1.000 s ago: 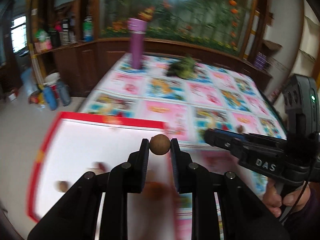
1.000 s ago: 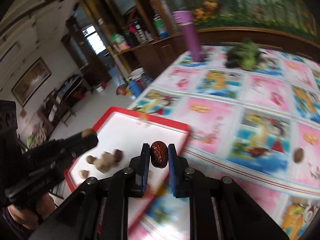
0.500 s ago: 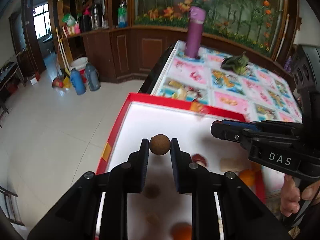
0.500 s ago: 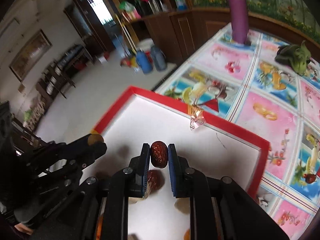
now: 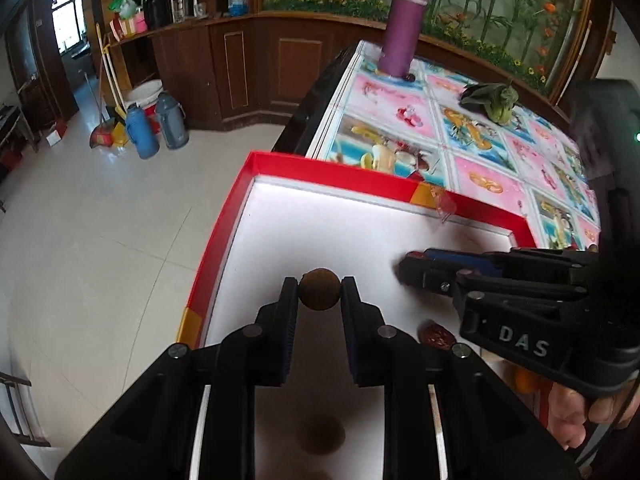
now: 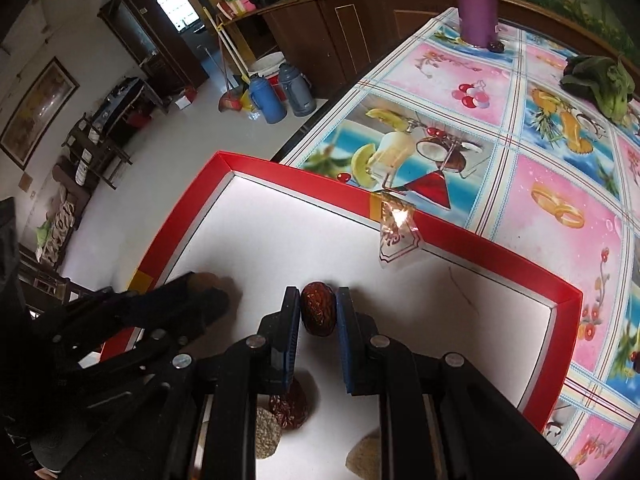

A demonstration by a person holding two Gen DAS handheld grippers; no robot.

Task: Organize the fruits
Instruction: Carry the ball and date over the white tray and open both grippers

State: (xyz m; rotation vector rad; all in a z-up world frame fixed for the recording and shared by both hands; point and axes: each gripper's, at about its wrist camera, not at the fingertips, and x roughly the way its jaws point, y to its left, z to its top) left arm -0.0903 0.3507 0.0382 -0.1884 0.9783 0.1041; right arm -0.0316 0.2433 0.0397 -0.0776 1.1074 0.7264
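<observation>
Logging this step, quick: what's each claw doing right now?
Left claw: closed on a round brown fruit.
Right claw: closed on a red date.

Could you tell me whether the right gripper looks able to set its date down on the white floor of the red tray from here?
Probably yes: the right gripper holds the date over bare tray floor.

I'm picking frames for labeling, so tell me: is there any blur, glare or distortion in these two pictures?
Left wrist view: sharp centre, fisheye bending, dark corners, soft shadow under the round brown fruit. Right wrist view: sharp, glare on the clear tape flap at the red tray rim.
</observation>
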